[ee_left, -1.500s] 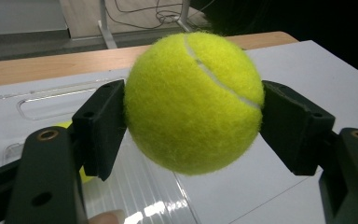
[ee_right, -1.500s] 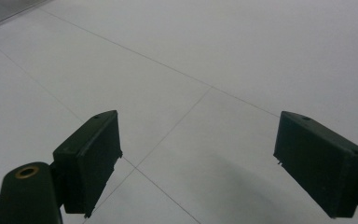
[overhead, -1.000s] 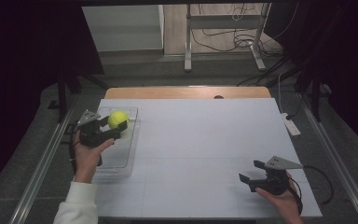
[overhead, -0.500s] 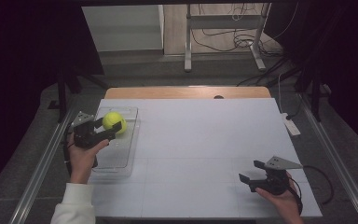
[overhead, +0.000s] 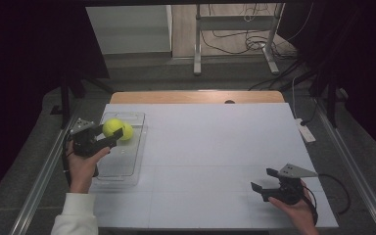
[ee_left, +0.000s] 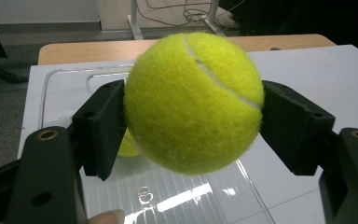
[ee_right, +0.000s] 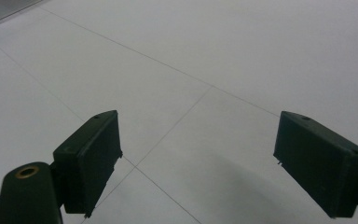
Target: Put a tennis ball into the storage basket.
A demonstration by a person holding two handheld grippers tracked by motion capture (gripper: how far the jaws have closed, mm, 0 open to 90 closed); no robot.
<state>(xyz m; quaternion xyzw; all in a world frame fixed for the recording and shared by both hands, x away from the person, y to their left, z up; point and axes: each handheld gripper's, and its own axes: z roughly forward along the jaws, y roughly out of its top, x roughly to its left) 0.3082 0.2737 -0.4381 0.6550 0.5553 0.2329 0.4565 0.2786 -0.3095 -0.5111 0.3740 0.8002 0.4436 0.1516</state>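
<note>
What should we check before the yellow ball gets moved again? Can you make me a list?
1. Left tool grips the tennis ball on both sides: ok.
2. Held ball is lifted clear of the clear tray: ok.
3. Second ball lies in the tray, beside the held one; touching or not: cannot tell.
4. Right tool is open with nothing between its jaws: ok.
5. Right tool stays far from the tray, over the white table: ok.
6. Grip firm enough not to slip: cannot tell.

White table (overhead: 215,147) w/ clear tray (overhead: 127,161)
</note>
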